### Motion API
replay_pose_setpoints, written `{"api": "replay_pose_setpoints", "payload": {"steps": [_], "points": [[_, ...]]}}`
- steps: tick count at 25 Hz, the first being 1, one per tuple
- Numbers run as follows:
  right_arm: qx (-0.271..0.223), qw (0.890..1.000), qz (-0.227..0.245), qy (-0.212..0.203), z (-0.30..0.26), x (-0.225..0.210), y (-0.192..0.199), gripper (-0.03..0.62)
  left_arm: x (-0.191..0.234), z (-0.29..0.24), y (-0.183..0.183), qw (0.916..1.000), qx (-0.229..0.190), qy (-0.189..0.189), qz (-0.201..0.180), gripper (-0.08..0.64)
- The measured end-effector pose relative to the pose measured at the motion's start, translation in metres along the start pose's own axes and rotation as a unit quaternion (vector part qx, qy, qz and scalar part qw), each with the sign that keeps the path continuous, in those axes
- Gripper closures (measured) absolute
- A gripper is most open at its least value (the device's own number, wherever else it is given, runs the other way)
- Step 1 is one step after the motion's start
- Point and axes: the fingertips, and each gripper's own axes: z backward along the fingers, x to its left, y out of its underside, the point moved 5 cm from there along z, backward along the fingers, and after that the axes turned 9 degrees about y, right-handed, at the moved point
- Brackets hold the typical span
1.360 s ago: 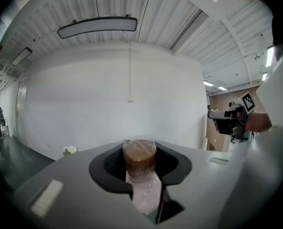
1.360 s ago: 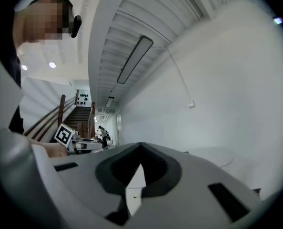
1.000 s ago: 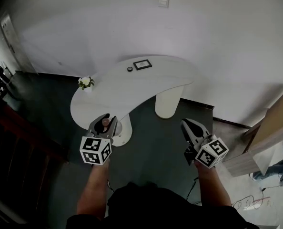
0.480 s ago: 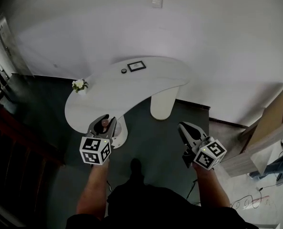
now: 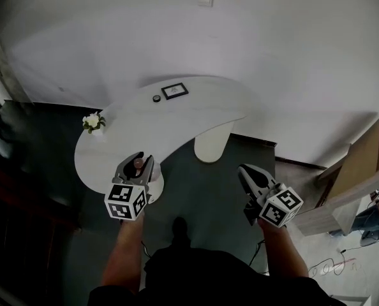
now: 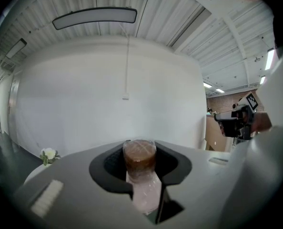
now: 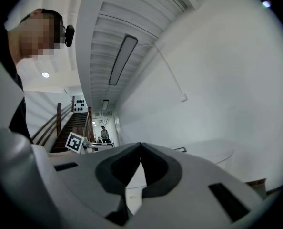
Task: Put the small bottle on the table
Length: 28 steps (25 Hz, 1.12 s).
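Note:
My left gripper [image 5: 137, 165] is shut on a small clear bottle [image 6: 142, 176] with a brown cap [image 6: 139, 155]; the bottle [image 5: 138, 164] stands upright between the jaws. It hangs in the air over the near edge of the white curved table [image 5: 177, 116], close to the table's leg. My right gripper [image 5: 248, 176] is shut with nothing in it, out over the dark floor to the right of the table. In the right gripper view its jaws [image 7: 140, 162] meet at the tips.
On the table stand a small pot of white flowers [image 5: 92, 122], a dark framed card [image 5: 174, 91] and a small round black thing [image 5: 156, 98]. A brown board [image 5: 362, 171] leans at the right. A white wall [image 5: 272, 56] rises behind the table. A staircase shows at the left.
The table and flowers have shifted left and down in the head view, as the view drew closer. Both grippers keep their places in the picture, the left still holding the bottle.

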Motion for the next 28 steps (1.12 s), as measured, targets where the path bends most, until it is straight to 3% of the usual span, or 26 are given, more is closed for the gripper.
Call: {"api": "replay_pose_setpoints", "payload": {"steps": [13, 23, 28], "points": [[0.024, 1.000, -0.005, 0.004, -0.118, -0.033, -0.011, 0.581, 0.096, -0.085, -0.017, 0.9998, 0.002, 0.020, -0.002, 0.439], [0.024, 1.000, 0.006, -0.008, -0.197, -0.029, -0.019, 0.581, 0.161, -0.104, -0.027, 0.9995, -0.016, 0.024, -0.015, 0.439], [0.025, 0.999, 0.005, -0.020, -0.221, -0.022, -0.020, 0.581, 0.181, -0.106, -0.023, 0.9996, -0.018, 0.019, -0.002, 0.439]]}}
